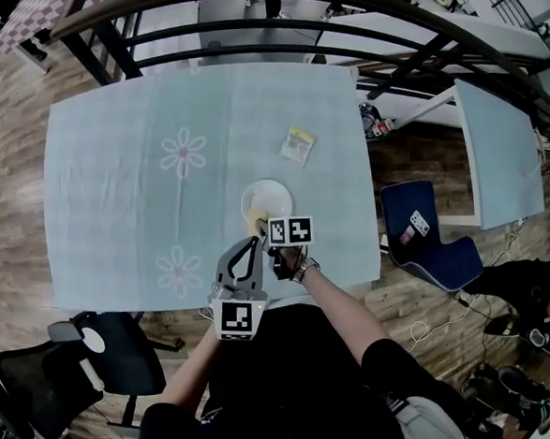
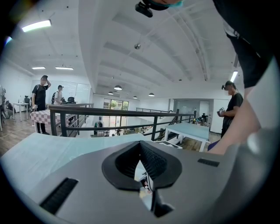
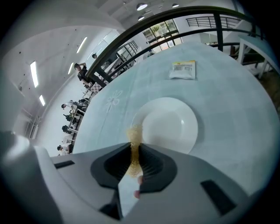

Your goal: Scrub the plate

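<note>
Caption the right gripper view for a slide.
Right gripper jaws clamp a yellow scouring sponge at the rim of a round white plate on a pale blue tablecloth.

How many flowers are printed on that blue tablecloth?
2. The far flower lies up and left of the plate in the head view; the near flower lies below and left of it. Others may be hidden under the plate.

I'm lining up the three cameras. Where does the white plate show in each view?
Head view: plate at the middle of the table, just ahead of the right gripper.
Left gripper view: not in it.
Right gripper view: plate at centre, just beyond the sponge held in the jaws.
Shared landmark: the black railing past the table, in all three.
</note>
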`<state>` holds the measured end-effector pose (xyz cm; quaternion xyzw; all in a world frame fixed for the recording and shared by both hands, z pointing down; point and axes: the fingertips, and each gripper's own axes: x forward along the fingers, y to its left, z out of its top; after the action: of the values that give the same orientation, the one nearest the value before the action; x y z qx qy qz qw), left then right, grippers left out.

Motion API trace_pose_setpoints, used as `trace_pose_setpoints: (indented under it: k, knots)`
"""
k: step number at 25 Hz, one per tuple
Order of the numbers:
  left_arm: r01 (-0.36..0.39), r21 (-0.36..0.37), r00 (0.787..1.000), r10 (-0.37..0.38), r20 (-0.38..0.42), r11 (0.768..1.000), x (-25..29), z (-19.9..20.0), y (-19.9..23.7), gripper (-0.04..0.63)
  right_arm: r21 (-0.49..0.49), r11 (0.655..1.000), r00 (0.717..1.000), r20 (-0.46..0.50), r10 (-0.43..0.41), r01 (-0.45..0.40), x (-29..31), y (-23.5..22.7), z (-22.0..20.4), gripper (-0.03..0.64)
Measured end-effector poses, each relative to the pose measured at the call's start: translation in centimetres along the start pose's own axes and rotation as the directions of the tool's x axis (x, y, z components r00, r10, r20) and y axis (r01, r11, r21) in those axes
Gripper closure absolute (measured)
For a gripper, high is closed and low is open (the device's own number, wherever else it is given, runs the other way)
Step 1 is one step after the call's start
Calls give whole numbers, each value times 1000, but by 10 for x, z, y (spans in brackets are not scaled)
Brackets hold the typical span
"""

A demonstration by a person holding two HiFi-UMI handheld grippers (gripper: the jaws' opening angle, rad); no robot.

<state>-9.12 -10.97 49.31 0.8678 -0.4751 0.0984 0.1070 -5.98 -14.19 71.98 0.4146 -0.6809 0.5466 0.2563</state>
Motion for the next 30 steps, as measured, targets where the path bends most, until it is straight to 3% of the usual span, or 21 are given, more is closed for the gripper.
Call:
trace_pose_setpoints:
  k: [30]
  knots:
    - [52, 25, 999, -52, -2, 998, 0, -2, 0, 584, 86, 987, 990, 26, -140, 137, -30, -68, 4, 565]
